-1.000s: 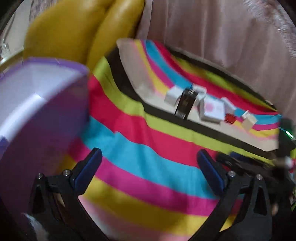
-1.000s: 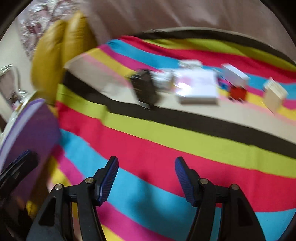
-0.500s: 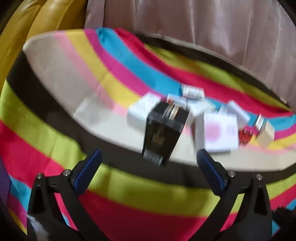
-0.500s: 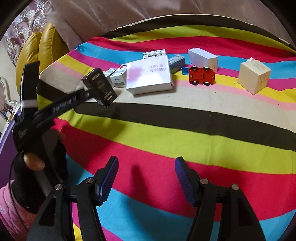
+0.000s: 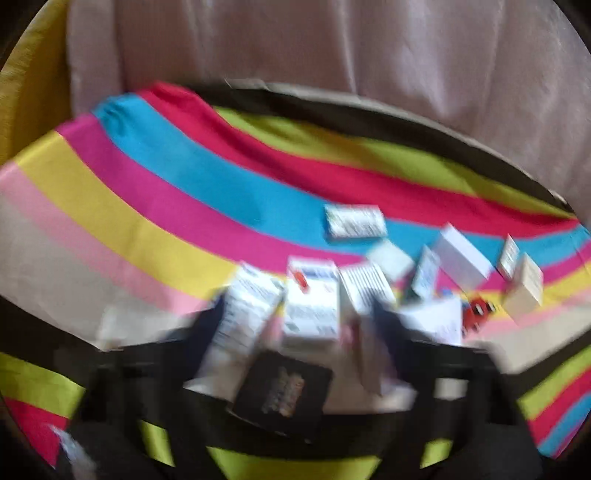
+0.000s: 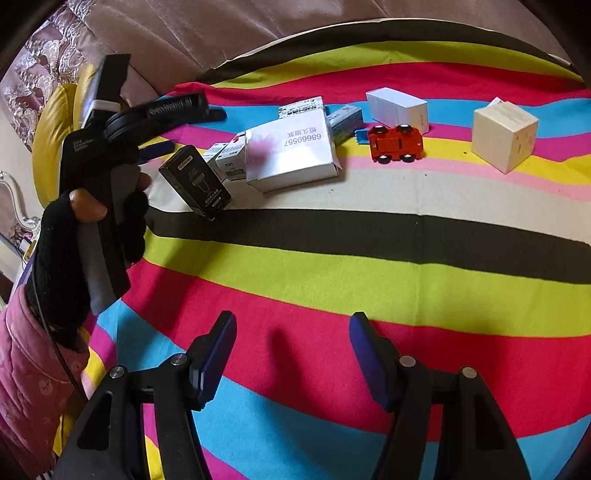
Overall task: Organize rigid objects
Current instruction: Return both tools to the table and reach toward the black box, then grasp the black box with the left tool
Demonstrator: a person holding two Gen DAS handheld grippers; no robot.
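The black box (image 6: pixel 195 182) lies tilted on the pale stripe of the striped cloth (image 6: pixel 332 258), its lower corner reaching the dark stripe. Taking this box as reference: directly behind it sit two small white cartons (image 6: pixel 231 157), close to or touching it, contact not determinable. Just beyond those lies the large white flat box (image 6: pixel 291 153) with printed digits and a pink smudge, with further small packets (image 6: pixel 345 118) crowded against its far edge. Further right of the black box, well apart, stands a red toy car (image 6: pixel 397 142), behind it a white oblong box (image 6: pixel 397 105), and furthest right a cream cube box (image 6: pixel 504 134). To the left of the black box, the left gripper (image 6: pixel 173 125) is held in a black-gloved hand (image 6: pixel 74 236); its fingers (image 6: pixel 159 147) reach to just beside the box. In the left wrist view, heavily blurred, the black box (image 5: pixel 284 387) appears low between the dark fingers, which look spread, gripping nothing discernible; the cartons stand immediately behind it in the reach path. The right gripper (image 6: pixel 291 350) hovers over the red stripe, nearer the camera than the black box and well apart from it, fingers (image 6: pixel 214 354) spread wide and empty. A beige curtain (image 6: pixel 221 33) hangs beyond the cloth.
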